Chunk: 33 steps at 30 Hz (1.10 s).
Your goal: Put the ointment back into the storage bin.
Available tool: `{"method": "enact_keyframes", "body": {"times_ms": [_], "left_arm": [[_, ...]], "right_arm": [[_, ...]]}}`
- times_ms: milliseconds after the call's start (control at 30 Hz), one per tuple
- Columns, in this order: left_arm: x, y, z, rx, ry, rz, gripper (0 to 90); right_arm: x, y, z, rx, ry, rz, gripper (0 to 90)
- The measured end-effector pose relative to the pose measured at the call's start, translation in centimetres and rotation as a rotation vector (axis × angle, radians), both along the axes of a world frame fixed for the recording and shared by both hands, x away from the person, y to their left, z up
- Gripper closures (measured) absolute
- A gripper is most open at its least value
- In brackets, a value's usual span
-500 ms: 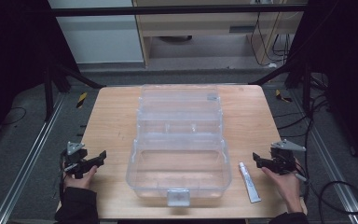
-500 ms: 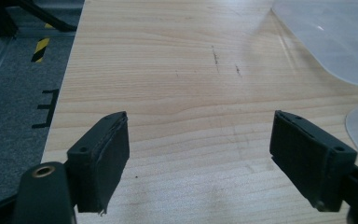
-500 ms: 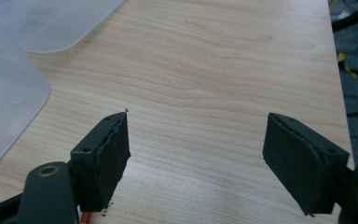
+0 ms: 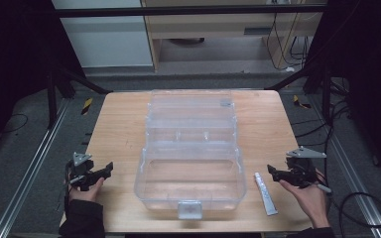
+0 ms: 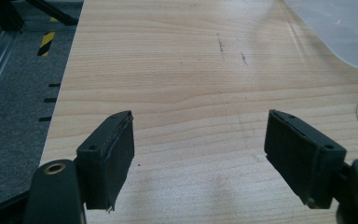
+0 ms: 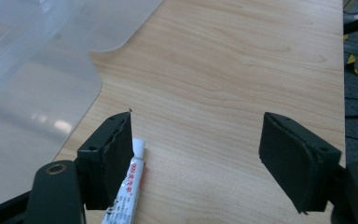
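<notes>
Nothing is started yet, as far as I can judge. The clear box (image 4: 191, 163) stands open in the middle of the worktop (image 4: 119, 124), with nothing visible inside. The tube (image 4: 265, 192) lies just right of it. The right claw (image 4: 277, 174) is near the tube, jaws apart, holding nothing. The left claw (image 4: 104, 171) is also apart, over bare wood.

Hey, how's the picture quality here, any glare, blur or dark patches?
High view: dim and soft, black at both sides, clear box faintly reflective. Left gripper view: sharp wood grain on the table. Right gripper view: bright glare patches on the box, tube slightly blurred.
</notes>
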State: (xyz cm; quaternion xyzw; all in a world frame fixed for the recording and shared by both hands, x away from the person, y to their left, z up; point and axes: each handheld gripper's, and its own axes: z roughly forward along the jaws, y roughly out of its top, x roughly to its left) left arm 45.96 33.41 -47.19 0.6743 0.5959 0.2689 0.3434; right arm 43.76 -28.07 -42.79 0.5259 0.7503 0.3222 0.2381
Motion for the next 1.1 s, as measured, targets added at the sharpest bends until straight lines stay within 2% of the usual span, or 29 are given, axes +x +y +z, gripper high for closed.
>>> {"method": "enact_keyframes", "body": {"times_ms": [167,200,300,467,500,533,567,667,700,800,833,900,1100], "left_arm": [[0.1,0.0,-0.1,0.0,0.004,-0.004,24.1],[0.1,0.0,-0.1,-0.002,0.006,-0.004,24.0],[0.2,0.0,-0.1,0.003,0.003,-0.007,24.1],[0.1,-0.1,0.0,0.006,0.005,-0.015,24.5],[0.1,-0.1,0.0,0.006,0.005,-0.015,24.5],[0.1,-0.2,0.0,0.007,-0.001,-0.013,24.5],[0.1,-0.2,0.0,0.01,0.0,-0.014,24.5],[0.1,-0.2,0.0,0.011,0.002,-0.016,24.7],[0.1,-0.2,0.0,0.007,0.005,-0.018,24.9],[0.1,-0.2,0.0,0.006,0.005,-0.023,25.0],[0.1,-0.3,0.0,0.008,0.007,-0.029,25.2],[0.1,-0.4,0.0,0.017,0.006,-0.033,25.3],[0.1,-0.4,0.0,0.017,0.009,-0.035,25.7]], "right_arm": [[0.3,0.4,0.9,-0.01,0.038,0.007,27.4],[0.6,0.5,1.2,-0.006,0.065,0.01,27.4],[0.9,0.9,1.6,-0.023,0.107,0.021,28.8],[1.1,1.7,1.7,-0.044,0.171,0.047,32.0],[1.1,1.7,1.7,-0.044,0.171,0.047,32.0],[1.2,1.9,1.6,-0.047,0.182,0.045,32.3],[1.2,2.2,1.2,-0.063,0.22,0.054,32.4],[1.3,2.3,0.8,-0.073,0.24,0.061,32.8],[1.3,2.4,0.4,-0.083,0.27,0.062,33.9],[1.2,2.5,0.1,-0.077,0.288,0.061,35.9],[1.2,2.5,-0.2,-0.069,0.317,0.065,37.7],[1.1,2.7,-0.4,-0.072,0.339,0.069,38.8],[1.3,3.0,-1.0,-0.08,0.382,0.064,44.3]]}}
